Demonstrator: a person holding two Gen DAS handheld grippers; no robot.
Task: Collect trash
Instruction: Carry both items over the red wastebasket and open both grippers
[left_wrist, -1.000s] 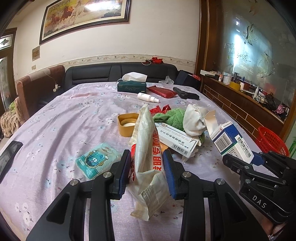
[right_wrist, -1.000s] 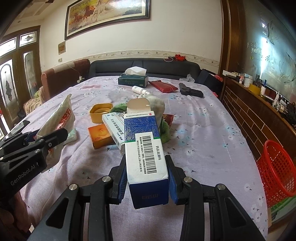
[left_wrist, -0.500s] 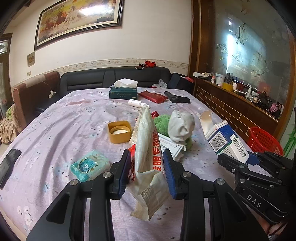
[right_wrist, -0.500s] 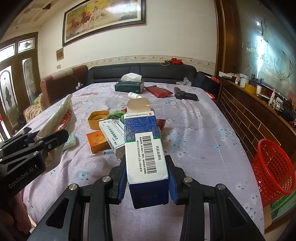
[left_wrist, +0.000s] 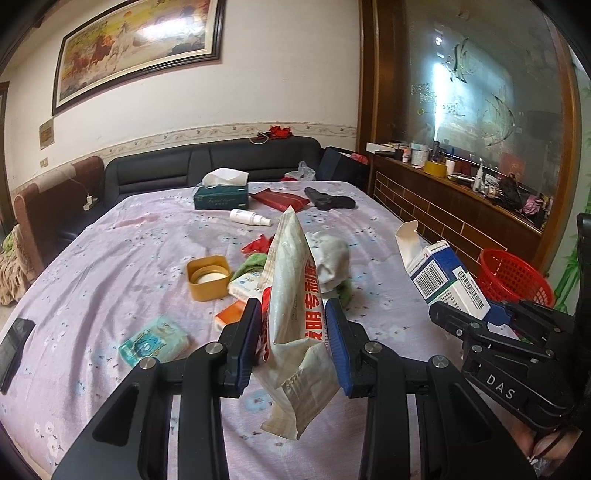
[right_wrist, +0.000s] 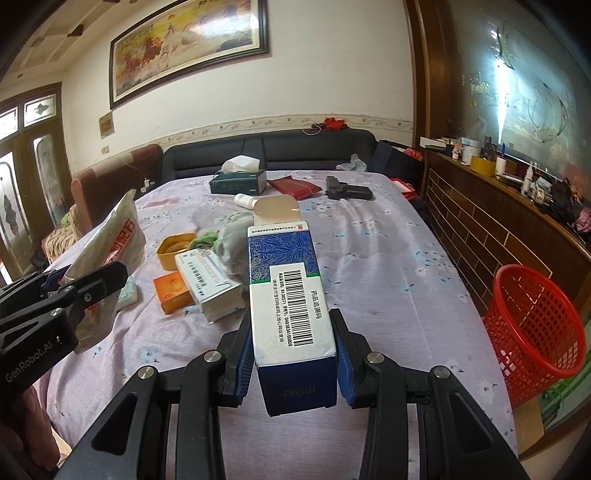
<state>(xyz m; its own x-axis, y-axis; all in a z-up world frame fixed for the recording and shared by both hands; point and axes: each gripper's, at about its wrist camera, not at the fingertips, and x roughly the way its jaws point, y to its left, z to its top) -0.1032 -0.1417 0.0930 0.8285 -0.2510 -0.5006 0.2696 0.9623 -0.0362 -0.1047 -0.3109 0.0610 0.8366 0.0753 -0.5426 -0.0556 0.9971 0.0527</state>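
Both loads have risen off the worktop (right_wrist: 388, 258): left gripper (left_wrist: 293, 332) clamps the wrapper (left_wrist: 291, 295), right gripper (right_wrist: 293, 345) the carton (right_wrist: 288, 291), so the basket (right_wrist: 532, 325) is likely next.

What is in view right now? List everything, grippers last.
Crinkled white plastic bag with red print: 1, in left gripper.
Blue-and-white cardboard medicine box: 1, in right gripper.
Red plastic mesh basket: 1, beside table, right.
Yellow square plastic lid: 1, table centre.
White flat carton: 1, centre pile.
Orange small box: 1, beside carton.
Green cloth: 1, pile.
Grey-white cloth: 1, pile.
Teal wipes packet: 1, near left.
Dark green tissue box: 1, far end.
White spray bottle: 1, far.
Red flat pouch: 1, far.
Left hand-held gripper: shut.
Right hand-held gripper: shut.
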